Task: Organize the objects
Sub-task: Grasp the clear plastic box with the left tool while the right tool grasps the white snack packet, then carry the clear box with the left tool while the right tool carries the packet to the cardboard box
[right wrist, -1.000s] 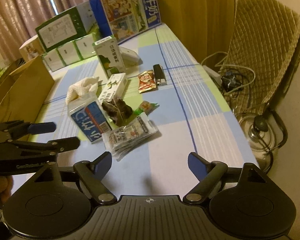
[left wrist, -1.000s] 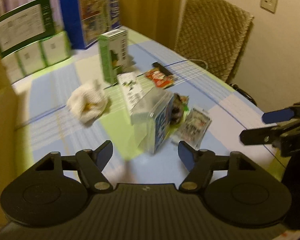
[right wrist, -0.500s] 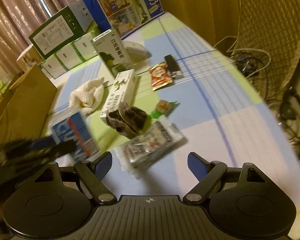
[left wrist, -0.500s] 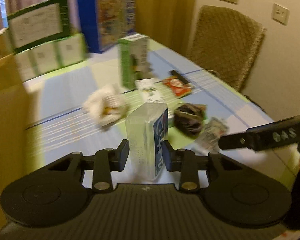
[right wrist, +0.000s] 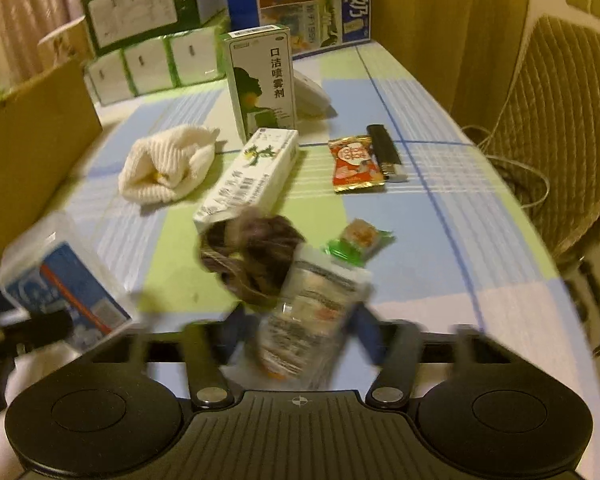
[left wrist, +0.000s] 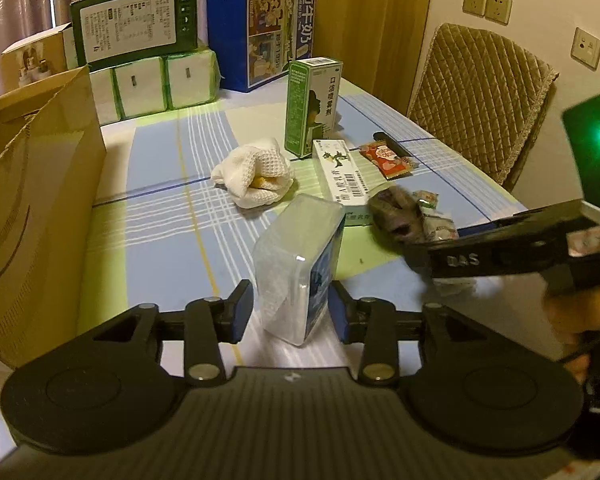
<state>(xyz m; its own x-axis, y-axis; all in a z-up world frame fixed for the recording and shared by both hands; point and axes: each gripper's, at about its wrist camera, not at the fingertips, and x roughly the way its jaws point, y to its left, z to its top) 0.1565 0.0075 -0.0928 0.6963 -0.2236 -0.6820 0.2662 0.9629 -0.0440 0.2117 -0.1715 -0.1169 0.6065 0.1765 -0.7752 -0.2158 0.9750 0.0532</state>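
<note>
A brown paper bag [left wrist: 32,200] stands at the far left of the checked surface [left wrist: 160,216]. Just right of it, the left gripper [left wrist: 290,308] is clenched on a clear plastic box [left wrist: 300,268] with a blue label. Farther off lie a white cloth [left wrist: 256,176], an upright green carton [left wrist: 312,104] and a flat white carton [left wrist: 342,172]. At right, the right gripper [right wrist: 300,336], blurred, is grasping a clear printed packet [right wrist: 312,320] beside a dark bundle [right wrist: 252,256].

table [left wrist: 160,216] | checked cloth | white towel [left wrist: 256,174], green box [left wrist: 312,106], red packet [right wrist: 356,164]
</note>
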